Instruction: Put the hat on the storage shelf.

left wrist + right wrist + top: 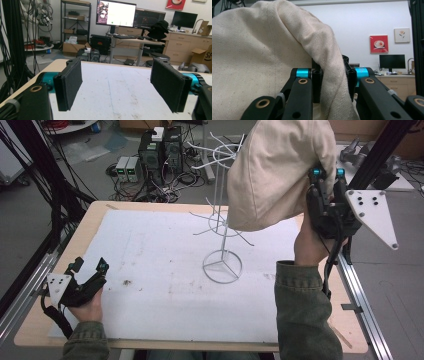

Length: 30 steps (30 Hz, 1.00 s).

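Right gripper (327,174): jaws closing tight on a fold of the cream canvas bag (272,175), holding it up in the air at the table's far right; in the right gripper view the cloth is bunching between the two black pads (318,83).
Canvas bag: hanging clear of the table, its lower edge drooping beside and partly in front of the white wire rack (220,210); whether it is touching a prong, I cannot tell.
Writing on the bag: none readable on the sides facing the cameras.
Wire rack: standing upright on its ring base, right of the table's centre, prongs sticking out at two levels.
Left gripper (90,266): resting low at the near left corner of the table, jaws standing wide apart and gripping nothing; the white table cover (117,87) is showing between the pads.
Table cover: lying flat over the wooden table (97,212), carrying a small dark smudge (126,282) left of centre.
Readable writing: a cardboard box (203,56) at the right edge of the left gripper view is showing part of a printed word, too cut off to read.
Wall pictures: a red print (378,44) and a small flower print (402,35) are hanging on the far wall; no legible text.
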### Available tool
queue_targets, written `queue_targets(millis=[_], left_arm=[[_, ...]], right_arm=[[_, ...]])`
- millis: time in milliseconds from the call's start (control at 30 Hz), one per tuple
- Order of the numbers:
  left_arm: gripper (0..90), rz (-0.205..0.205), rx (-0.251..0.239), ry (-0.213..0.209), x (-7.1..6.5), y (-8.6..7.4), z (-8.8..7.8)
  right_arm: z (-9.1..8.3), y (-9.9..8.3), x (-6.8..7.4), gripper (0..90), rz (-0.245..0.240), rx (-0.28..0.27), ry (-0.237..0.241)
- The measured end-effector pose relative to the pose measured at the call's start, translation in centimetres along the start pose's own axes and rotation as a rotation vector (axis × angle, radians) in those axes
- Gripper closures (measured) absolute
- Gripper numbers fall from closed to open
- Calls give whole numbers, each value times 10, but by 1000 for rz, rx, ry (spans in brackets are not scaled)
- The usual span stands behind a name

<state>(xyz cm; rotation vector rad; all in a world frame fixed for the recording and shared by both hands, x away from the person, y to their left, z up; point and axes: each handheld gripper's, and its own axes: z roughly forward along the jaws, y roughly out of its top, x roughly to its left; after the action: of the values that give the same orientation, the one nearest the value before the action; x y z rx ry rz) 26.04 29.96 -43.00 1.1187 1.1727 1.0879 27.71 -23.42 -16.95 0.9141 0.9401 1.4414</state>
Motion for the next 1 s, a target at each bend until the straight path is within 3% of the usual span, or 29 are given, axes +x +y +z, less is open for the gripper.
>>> queue_targets(millis=[533, 1000], left_arm=[[257, 1, 0, 1, 0, 0, 0], [257, 1, 3, -2, 1, 0, 0]], right_arm=[[5, -24, 13, 754, -24, 83, 48], [-5, -50, 22, 756, -42, 102, 66]])
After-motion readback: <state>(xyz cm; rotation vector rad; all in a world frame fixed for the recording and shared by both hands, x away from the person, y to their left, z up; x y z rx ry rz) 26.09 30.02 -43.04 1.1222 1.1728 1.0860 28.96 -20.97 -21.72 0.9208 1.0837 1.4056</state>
